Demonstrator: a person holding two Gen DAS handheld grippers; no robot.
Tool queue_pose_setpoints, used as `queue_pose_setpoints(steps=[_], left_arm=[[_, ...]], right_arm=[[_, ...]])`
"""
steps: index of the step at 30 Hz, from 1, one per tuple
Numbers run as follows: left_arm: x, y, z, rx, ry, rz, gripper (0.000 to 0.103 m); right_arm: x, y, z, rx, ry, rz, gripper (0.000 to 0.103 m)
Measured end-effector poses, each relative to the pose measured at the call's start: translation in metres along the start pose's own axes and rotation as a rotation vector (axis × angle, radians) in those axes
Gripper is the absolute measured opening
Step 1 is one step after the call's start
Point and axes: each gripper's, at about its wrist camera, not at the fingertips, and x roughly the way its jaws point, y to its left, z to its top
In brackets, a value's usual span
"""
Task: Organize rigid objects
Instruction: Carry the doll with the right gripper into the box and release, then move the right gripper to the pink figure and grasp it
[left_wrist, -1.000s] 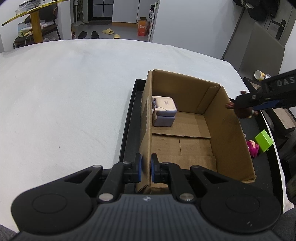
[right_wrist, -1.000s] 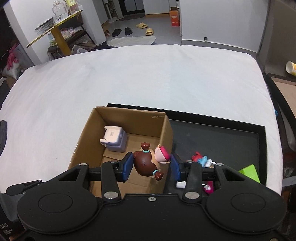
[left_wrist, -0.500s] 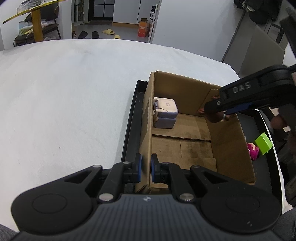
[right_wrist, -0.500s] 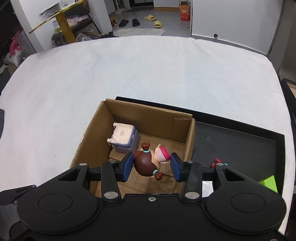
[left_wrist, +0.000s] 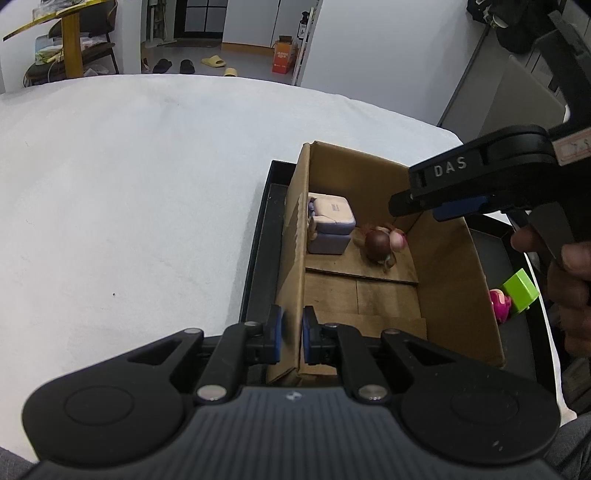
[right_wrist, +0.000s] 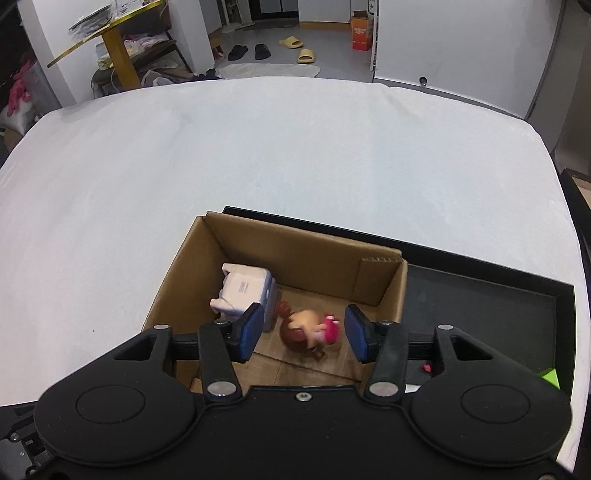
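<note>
A cardboard box (left_wrist: 454, 280) stands in a black tray (left_wrist: 258, 251) on the white table. My left gripper (left_wrist: 290, 334) is shut on the box's near left wall. Inside lie a lilac toy cooler (left_wrist: 330, 223) and a brown-haired doll figure (left_wrist: 380, 243). In the right wrist view my right gripper (right_wrist: 301, 332) is open above the box (right_wrist: 306, 254), with the doll (right_wrist: 306, 332) lying loose below it beside the cooler (right_wrist: 245, 288). The right gripper also shows in the left wrist view (left_wrist: 439, 206) over the box.
A green block (left_wrist: 521, 290) and a pink toy (left_wrist: 498, 301) lie in the tray right of the box; the green block also peeks in the right wrist view (right_wrist: 550, 376). The tray (right_wrist: 480, 295) extends right. White table all around.
My right gripper moved over the box, opened and let go of the doll, which dropped onto the box floor beside the cooler. My left gripper stayed shut on the box wall.
</note>
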Motion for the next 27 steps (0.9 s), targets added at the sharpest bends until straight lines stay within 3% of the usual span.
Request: queue_pose_setpoints(steps=[13,27], left_arm=[[-0.001,-0.002,0.001,0.006,0.003,0.011,0.01],[-0.001,-0.008,-0.001,0.025,-0.004,0.038,0.009]], right_arm=[[-0.036,-0.021,-0.014,0.029,-0.024,-0.005,0.061],[-0.053,-0.061,-0.033,0.092,-0.037,-0.029,0.066]])
